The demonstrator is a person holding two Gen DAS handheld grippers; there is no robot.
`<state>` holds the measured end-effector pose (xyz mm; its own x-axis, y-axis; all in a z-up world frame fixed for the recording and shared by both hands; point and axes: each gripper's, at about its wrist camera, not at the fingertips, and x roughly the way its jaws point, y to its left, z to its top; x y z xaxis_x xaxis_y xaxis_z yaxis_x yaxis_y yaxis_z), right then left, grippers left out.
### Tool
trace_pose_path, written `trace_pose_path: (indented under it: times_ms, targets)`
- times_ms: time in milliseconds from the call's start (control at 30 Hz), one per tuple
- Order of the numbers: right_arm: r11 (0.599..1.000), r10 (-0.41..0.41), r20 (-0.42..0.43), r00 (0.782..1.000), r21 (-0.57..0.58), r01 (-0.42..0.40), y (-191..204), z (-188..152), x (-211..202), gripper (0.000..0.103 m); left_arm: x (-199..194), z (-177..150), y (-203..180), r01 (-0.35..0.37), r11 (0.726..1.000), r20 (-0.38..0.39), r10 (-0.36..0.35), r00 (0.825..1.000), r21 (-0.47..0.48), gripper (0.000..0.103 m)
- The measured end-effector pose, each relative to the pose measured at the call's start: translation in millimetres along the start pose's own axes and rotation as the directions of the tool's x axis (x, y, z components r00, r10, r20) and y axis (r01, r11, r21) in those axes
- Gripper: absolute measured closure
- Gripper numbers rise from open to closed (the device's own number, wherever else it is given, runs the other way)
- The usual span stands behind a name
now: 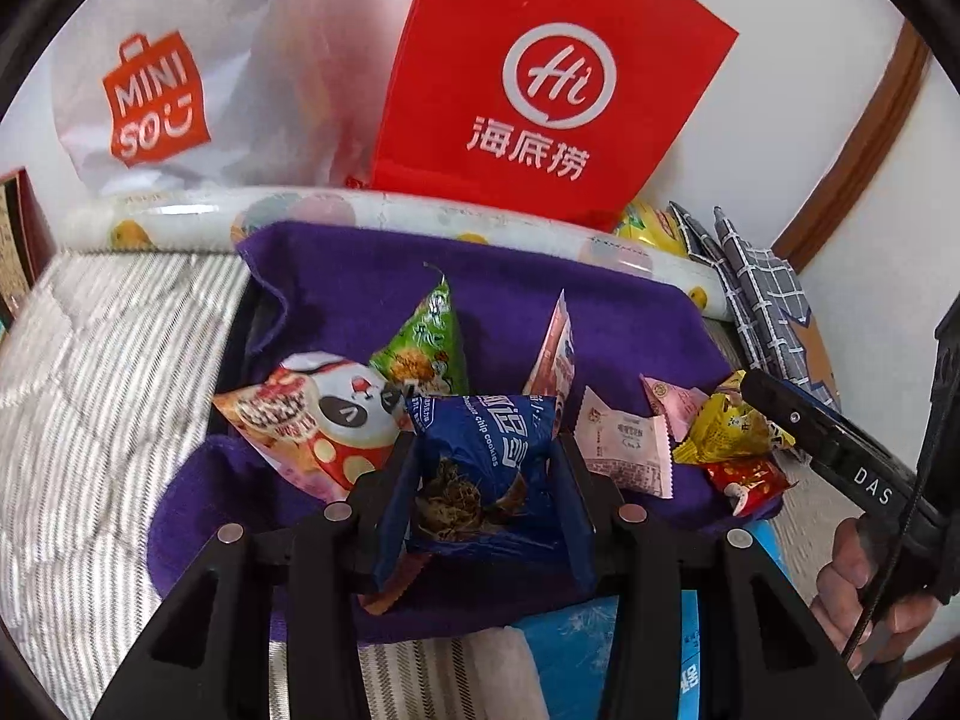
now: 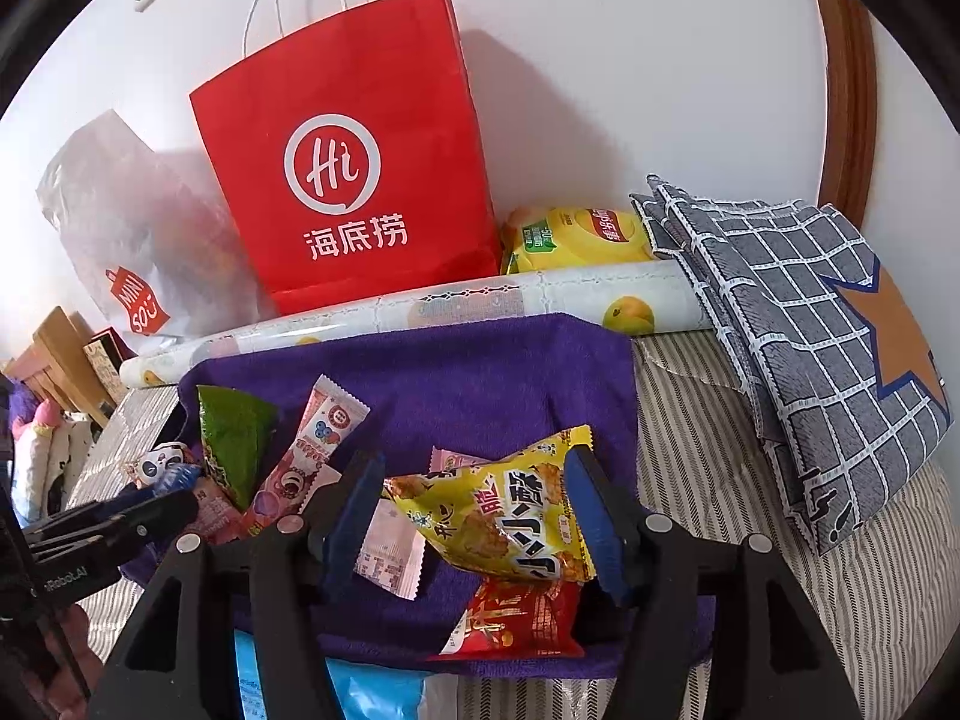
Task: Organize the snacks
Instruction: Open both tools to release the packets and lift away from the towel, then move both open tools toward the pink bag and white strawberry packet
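Several snack packets lie on a purple cloth (image 1: 360, 300) spread over a striped bed. My left gripper (image 1: 486, 450) is shut on a blue cookie packet (image 1: 480, 456), which stands upright between its fingers above the cloth's near edge. To its left lies a panda packet (image 1: 336, 414), behind it a green packet (image 1: 426, 348). In the right wrist view my right gripper (image 2: 477, 456) has a puffy yellow snack packet (image 2: 504, 516) between its blue pads, both pads touching the packet's edges. That packet rests partly over a red packet (image 2: 522, 618).
A red paper bag (image 2: 360, 180) and a white Miniso bag (image 1: 156, 96) lean on the wall behind a patterned roll (image 2: 540, 300). A yellow chips bag (image 2: 576, 237) and checked cushion (image 2: 810, 312) sit at the right. A blue box (image 1: 576, 648) lies under the cloth's near edge.
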<state>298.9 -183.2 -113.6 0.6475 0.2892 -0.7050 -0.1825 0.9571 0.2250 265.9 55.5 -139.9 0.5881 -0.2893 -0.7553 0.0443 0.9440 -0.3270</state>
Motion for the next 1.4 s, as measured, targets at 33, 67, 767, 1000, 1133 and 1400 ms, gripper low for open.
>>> trace_pose_path:
  times_ms: [33, 67, 767, 1000, 1133, 1400]
  targets:
    - [1.000, 0.000, 0.000, 1.000, -0.001, 0.000, 1, 0, 0, 0.043, 1, 0, 1, 0.003, 1.000, -0.004, -0.003, 1.000, -0.010, 0.057]
    - [1.000, 0.000, 0.000, 1.000, -0.003, 0.000, 1, 0, 0, 0.043, 1, 0, 2, 0.001, 1.000, -0.005, -0.002, 1.000, -0.015, 0.054]
    - [0.996, -0.018, 0.159, 0.987, -0.084, 0.032, 20, 0, -34, 0.043, -17, 2, 2, 0.091, 0.996, 0.034, -0.090, 0.995, -0.020, 0.033]
    - [0.999, 0.011, 0.182, 0.983, 0.031, -0.017, 6, -11, -65, 0.043, -34, 4, -9, 0.052, 0.998, 0.075, -0.055, 0.996, 0.041, 0.033]
    - [1.000, 0.006, 0.072, 0.997, 0.010, -0.006, 9, -26, -78, 0.043, -44, 5, -14, 0.046, 0.997, 0.095, -0.052, 0.994, 0.056, 0.030]
    - [0.995, 0.028, -0.052, 0.998, -0.097, -0.033, 39, -88, -109, 0.043, -65, 5, -29, 0.001, 0.994, 0.133, -0.016, 0.991, 0.110, 0.030]
